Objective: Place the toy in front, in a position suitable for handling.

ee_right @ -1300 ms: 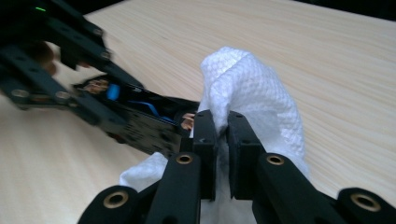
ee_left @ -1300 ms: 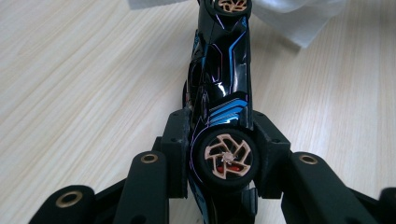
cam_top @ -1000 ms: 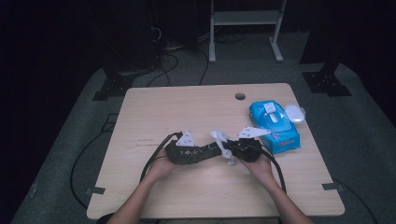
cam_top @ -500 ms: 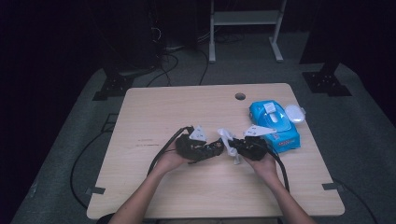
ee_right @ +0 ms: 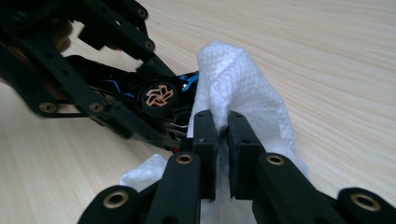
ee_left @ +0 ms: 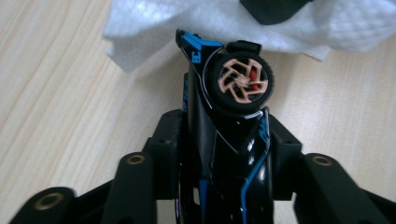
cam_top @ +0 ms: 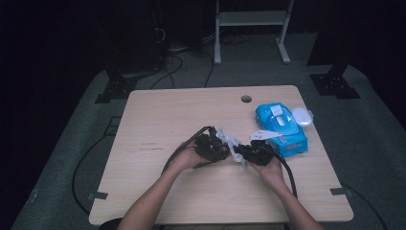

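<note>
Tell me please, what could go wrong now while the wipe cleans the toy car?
1. The toy car sits between the left hand-held gripper jaws, which have just been closing; it might slip or twist.
2. The right hand-held gripper pinches only a fold of the wipe; it may pull out.

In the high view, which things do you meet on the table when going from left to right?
Left gripper holding the toy car → wipe → right gripper → blue wipes pack → white lid.

Blue wipes pack [cam_top: 281, 128] on the wooden table [cam_top: 158, 115], white lid [cam_top: 302, 116] beside it
</note>
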`<state>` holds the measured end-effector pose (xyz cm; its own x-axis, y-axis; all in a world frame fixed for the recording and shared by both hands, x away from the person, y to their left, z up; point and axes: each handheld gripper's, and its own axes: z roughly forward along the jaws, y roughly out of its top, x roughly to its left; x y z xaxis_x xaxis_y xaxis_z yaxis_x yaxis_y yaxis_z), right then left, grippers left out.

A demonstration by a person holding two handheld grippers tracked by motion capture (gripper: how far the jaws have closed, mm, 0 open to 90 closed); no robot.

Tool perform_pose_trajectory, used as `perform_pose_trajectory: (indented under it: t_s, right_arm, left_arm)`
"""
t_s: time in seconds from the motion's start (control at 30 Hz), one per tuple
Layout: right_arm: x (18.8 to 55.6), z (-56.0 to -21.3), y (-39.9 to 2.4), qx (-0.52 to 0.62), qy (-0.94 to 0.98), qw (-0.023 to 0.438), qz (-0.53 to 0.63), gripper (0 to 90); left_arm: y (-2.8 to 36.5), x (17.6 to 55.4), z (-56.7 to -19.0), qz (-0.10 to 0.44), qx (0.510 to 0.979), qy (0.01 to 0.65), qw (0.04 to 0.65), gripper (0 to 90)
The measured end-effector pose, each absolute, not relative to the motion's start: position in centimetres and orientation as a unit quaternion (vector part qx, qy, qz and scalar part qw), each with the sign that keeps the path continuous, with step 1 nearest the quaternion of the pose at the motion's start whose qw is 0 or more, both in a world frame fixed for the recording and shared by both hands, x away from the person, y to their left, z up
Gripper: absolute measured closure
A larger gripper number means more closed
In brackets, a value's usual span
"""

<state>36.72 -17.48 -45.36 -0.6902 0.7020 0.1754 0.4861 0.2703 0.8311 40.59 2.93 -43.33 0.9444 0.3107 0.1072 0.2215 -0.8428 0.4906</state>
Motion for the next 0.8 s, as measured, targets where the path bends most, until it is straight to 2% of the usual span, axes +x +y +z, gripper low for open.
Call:
perform_pose_trajectory:
  t_s: [0.2, 0.23, 0.3, 0.5, 0.8]
  right_arm:
    - [36.6, -44.7, -17.8, 0.369, 0.774, 0.092, 0.507, 82.7]
    - [36.4, -44.0, -17.9, 0.360, 0.763, 0.080, 0.531, 82.7]
    - [36.1, -43.1, -17.8, 0.347, 0.753, 0.070, 0.554, 82.7]
    - [34.9, -40.7, -16.8, 0.313, 0.745, 0.077, 0.584, 82.7]
    - [35.4, -41.7, -17.3, 0.330, 0.745, 0.078, 0.574, 82.7]
  left_arm:
    - [4.2, 40.0, -42.4, 0.092, 0.941, 0.136, 0.297, 57.3]
    - [5.0, 39.4, -41.9, 0.091, 0.928, 0.143, 0.331, 57.3]
    - [5.6, 38.8, -41.4, 0.101, 0.923, 0.132, 0.347, 57.3]
    - [6.4, 37.3, -40.9, 0.114, 0.908, 0.121, 0.386, 57.3]
    - [7.1, 36.8, -40.4, 0.111, 0.902, 0.121, 0.398, 57.3]
